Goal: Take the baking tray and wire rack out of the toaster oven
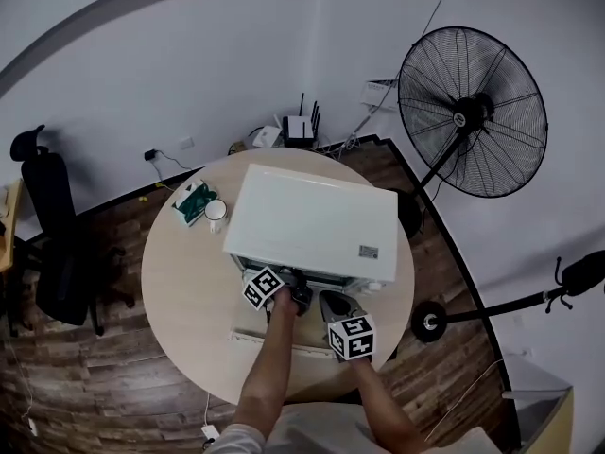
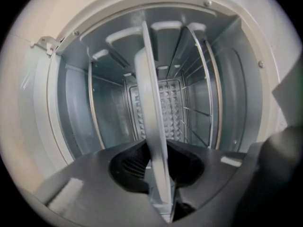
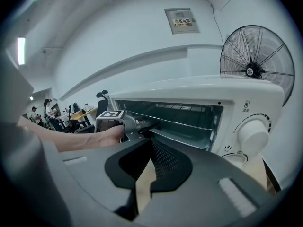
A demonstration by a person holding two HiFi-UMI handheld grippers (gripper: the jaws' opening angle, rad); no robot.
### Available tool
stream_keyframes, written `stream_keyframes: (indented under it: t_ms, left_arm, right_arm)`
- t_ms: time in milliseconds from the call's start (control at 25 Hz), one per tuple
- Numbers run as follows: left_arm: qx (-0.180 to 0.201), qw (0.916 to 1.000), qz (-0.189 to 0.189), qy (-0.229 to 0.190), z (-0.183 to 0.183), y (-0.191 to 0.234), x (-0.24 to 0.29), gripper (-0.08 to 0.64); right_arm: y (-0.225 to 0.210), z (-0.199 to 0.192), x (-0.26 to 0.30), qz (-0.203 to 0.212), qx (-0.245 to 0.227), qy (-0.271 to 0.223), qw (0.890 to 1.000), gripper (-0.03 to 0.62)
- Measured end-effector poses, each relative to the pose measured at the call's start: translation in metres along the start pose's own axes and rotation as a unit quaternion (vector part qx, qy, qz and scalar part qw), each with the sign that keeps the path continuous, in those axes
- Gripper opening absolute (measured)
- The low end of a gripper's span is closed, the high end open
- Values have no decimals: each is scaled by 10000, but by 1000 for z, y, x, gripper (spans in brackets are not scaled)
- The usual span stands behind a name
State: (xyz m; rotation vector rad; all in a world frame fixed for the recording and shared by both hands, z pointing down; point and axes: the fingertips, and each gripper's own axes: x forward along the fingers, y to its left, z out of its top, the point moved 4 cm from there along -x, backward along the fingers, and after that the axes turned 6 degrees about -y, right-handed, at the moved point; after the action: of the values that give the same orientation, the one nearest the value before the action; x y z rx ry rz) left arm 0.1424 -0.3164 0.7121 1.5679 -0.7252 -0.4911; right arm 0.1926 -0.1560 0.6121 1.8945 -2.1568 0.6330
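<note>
The white toaster oven point(image 1: 312, 220) stands on a round table point(image 1: 184, 291) with its door point(image 1: 269, 337) folded down. My left gripper point(image 2: 158, 161) reaches into the oven mouth, shut on the front rim of the grey baking tray point(image 2: 149, 103), which runs edge-on between the jaws. The wire rack point(image 2: 208, 93) sits on the rails beside the tray. In the right gripper view the left gripper point(image 3: 144, 126) holds the tray point(image 3: 184, 137) below the rack point(image 3: 175, 119). My right gripper point(image 3: 150, 162) hovers in front of the oven, tips together, holding nothing.
A white mug point(image 1: 216, 211) and a green box point(image 1: 194, 201) sit on the table left of the oven. The oven's knob point(image 3: 253, 136) is at its right front. A standing fan point(image 1: 471, 112) is off to the right, an office chair point(image 1: 52, 244) to the left.
</note>
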Motion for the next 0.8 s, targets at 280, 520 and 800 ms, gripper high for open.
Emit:
stream_keyframes:
  t_ms: [280,520,800]
  left_arm:
    - [-76,10000,15,-3,-2,4,-14,117]
    - [-84,10000,25,-6,-5,4,-23,117]
    - [-198,9998,33,20,-6,6,-35,115]
  right_arm:
    - [1,-5,-11,-76,36,-44,10000,-3]
    - [0,-7,-20,-166,75,-83,9998,-3]
    - [8,-3,-28,-212,91,-180,9996,-3]
